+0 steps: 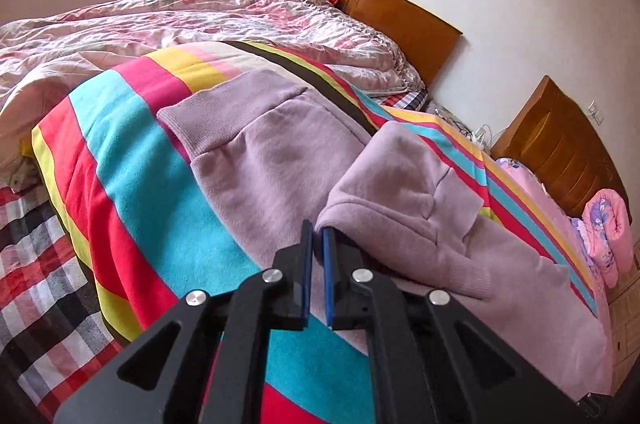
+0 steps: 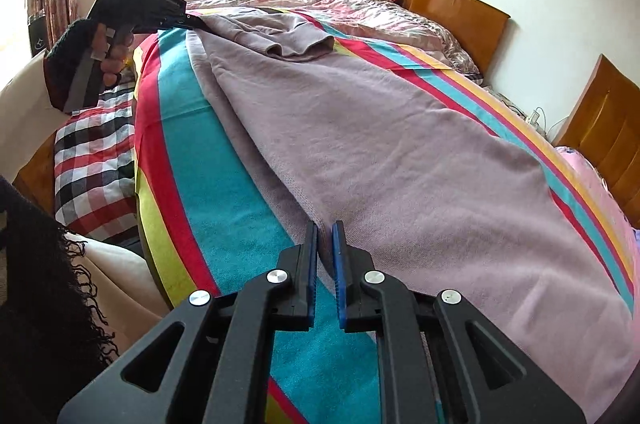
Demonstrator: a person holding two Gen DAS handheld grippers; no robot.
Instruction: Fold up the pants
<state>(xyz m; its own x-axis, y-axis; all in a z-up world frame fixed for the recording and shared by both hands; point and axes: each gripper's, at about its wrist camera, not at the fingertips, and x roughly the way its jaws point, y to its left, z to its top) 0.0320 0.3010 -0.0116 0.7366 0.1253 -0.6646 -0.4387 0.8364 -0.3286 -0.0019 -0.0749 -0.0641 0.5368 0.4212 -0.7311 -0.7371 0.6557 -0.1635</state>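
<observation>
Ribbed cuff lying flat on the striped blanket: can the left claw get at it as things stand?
Probably not yet. The left claw is shut on a fold of the pants; the cuff lies bare beyond it, nothing between, but it must let go first.

Item: my lilac fleece pants [image 2: 384, 128], ribbed cuffs.
Flat on bed; far leg end folded back.

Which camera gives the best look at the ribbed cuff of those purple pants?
The left wrist view: the ribbed cuff lies flat, close and sharp on the striped blanket. In the right wrist view, a folded-over cuff sits far off, small.
</observation>
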